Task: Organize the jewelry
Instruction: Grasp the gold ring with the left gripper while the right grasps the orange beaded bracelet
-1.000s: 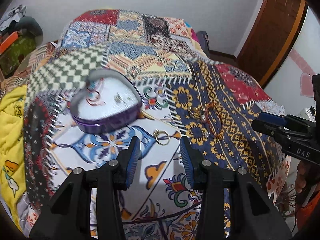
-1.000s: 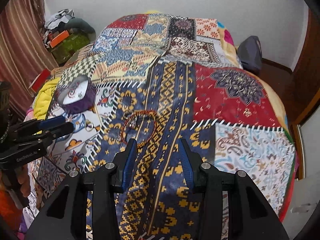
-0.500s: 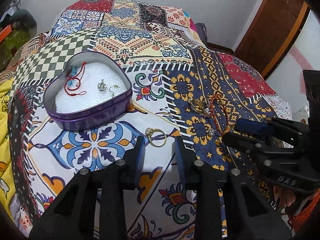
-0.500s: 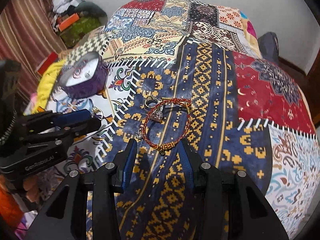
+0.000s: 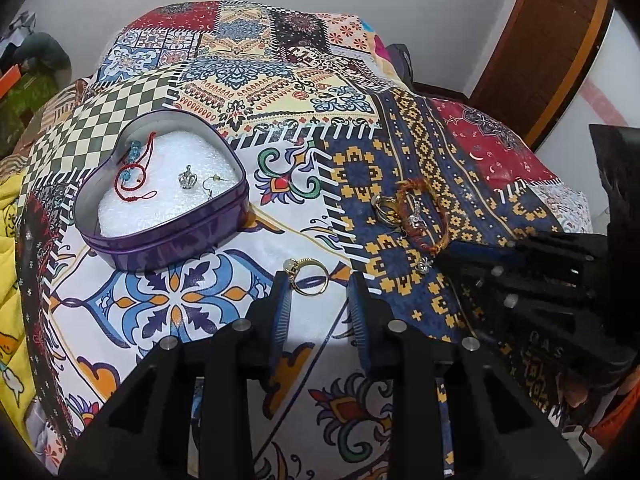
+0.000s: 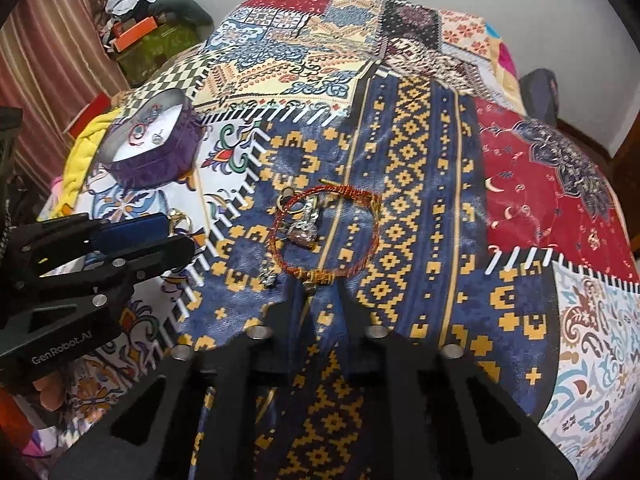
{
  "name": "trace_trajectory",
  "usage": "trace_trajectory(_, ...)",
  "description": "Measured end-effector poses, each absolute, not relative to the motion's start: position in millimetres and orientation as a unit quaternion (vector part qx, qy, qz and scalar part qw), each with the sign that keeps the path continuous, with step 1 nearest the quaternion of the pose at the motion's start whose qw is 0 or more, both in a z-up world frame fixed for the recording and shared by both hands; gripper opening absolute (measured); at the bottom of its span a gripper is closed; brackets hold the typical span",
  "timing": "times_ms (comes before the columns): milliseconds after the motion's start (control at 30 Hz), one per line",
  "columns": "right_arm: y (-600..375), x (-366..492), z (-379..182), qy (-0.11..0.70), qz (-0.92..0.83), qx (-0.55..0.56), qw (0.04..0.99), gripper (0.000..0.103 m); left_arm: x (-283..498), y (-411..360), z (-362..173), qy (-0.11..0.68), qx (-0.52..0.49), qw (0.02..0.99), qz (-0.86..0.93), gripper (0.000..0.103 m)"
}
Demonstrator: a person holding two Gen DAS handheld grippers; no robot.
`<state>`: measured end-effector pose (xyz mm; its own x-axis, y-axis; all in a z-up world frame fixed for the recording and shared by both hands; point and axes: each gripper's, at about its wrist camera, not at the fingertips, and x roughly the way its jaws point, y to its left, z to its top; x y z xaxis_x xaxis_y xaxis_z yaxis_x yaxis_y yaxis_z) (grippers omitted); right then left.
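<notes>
A purple heart-shaped tin [image 5: 168, 236] with white foam holds a red cord bracelet [image 5: 134, 172], a silver crown charm [image 5: 185, 178] and an earring. A gold ring [image 5: 308, 276] lies on the quilt just ahead of my open left gripper [image 5: 318, 284], by its left finger. A red-orange beaded bracelet [image 6: 325, 234] lies ahead of my open right gripper [image 6: 316, 288], with a ring [image 6: 289, 202] and silver charms [image 6: 305, 224] inside it and a small charm [image 6: 269, 278] beside it. The tin shows far left in the right wrist view [image 6: 154, 160].
A patchwork quilt [image 5: 280, 92] covers the bed. Clutter and an orange box [image 6: 132, 34] sit at the far left by a striped curtain. A wooden door [image 5: 552, 40] is at the right. The right gripper's body [image 5: 540, 280] lies close beside the left one.
Both grippers have dropped lower and moved forward. The left one has come up to the gold ring and the right one to the beaded bracelet. Both stay open.
</notes>
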<state>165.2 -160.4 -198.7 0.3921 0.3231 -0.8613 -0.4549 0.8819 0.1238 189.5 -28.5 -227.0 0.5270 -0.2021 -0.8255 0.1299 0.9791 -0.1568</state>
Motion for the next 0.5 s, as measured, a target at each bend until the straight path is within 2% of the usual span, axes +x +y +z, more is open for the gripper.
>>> trace_trajectory(233, -170, 163, -189, 0.492, 0.246, -0.038, 0.834, 0.005, 197, -34, -229, 0.47, -0.027, 0.878, -0.088, 0.028)
trace_trajectory(267, -171, 162, -187, 0.491, 0.249, -0.036, 0.834, 0.005, 198, -35, -229, 0.468, -0.021, 0.879, -0.084, 0.021)
trace_trajectory(300, -172, 162, -186, 0.491, 0.249, -0.037, 0.834, 0.005, 199, -36, -230, 0.467, -0.014, 0.881, -0.078, 0.018)
trace_trajectory(433, -182, 161, -178, 0.493, 0.247, -0.028, 0.834, 0.005, 201, -35, -231, 0.463, -0.02, 0.882, -0.081, 0.018)
trace_trajectory(500, -186, 163, -176, 0.497, 0.246, -0.019, 0.832, 0.009, 201, -34, -231, 0.462, -0.022, 0.883, -0.082, 0.018)
